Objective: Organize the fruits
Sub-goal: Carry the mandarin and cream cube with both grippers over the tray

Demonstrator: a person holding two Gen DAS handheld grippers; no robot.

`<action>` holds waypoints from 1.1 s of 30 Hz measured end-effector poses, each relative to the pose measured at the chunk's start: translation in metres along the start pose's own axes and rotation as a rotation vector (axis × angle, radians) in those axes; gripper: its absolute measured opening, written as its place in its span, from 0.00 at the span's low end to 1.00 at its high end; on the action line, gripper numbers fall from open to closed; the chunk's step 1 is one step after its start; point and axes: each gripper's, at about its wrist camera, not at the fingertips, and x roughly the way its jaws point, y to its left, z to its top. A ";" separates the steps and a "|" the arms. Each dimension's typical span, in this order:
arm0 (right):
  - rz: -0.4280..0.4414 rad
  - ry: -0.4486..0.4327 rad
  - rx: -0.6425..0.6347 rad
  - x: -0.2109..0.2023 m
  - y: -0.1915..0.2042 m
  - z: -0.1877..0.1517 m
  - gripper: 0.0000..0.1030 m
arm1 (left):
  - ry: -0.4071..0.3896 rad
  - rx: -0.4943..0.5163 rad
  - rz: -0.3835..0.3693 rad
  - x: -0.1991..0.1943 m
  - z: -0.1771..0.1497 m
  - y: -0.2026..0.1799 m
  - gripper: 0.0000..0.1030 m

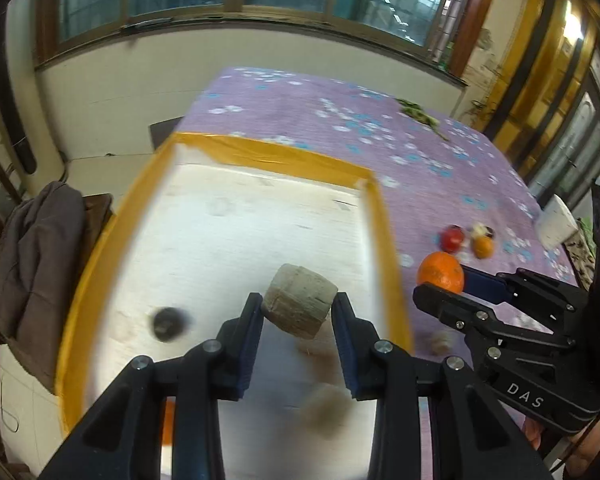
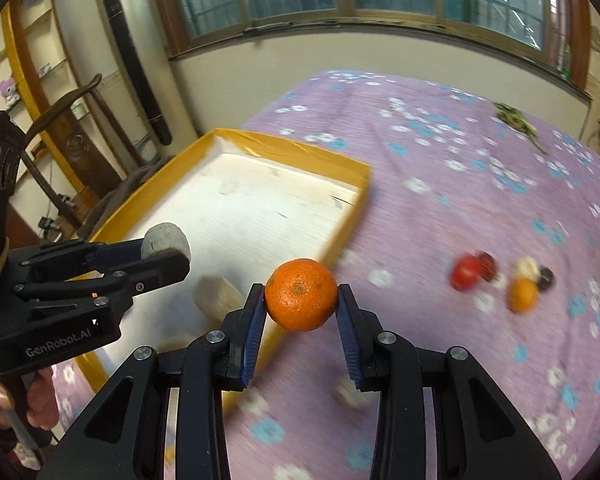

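- A grey-brown, blocky fruit (image 1: 299,305) is pinched between the jaws of the left gripper (image 1: 298,312) and is held above the white floor of the yellow-rimmed tray (image 1: 268,152); what kind of fruit it is cannot be made out.
- An orange (image 2: 301,294) is pinched between the jaws of the right gripper (image 2: 302,300), and is seen over the tray's right-hand rim and the purple flowered cloth (image 2: 460,208) of the worktop.
- In the left wrist view, the right gripper is seen at about 3 o'clock, just outside the tray.
- In the right wrist view, the left gripper is seen at about 9 o'clock, above the tray.
- A dark round fruit (image 1: 168,323) lies blurred in the tray at about 8 o'clock in the left wrist view.
- A pale brown fruit (image 2: 216,294) lies in the tray below the left gripper.
- A cluster of small fruits (image 2: 500,276), red, dark, pale and orange, lies on the cloth at about 3 o'clock in the right wrist view, well apart from the tray.
- A green sprig (image 2: 516,118) lies on the cloth at about 1 o'clock.
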 end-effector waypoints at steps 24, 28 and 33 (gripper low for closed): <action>0.018 0.150 -0.031 0.095 0.046 0.029 0.33 | 0.105 -0.055 0.059 0.059 0.028 0.075 0.37; 0.012 0.148 -0.034 0.096 0.046 0.028 0.33 | 0.121 -0.061 0.065 0.063 0.028 0.076 0.37; -0.001 0.152 -0.045 0.095 0.047 0.028 0.33 | 0.125 -0.059 0.064 0.061 0.027 0.074 0.42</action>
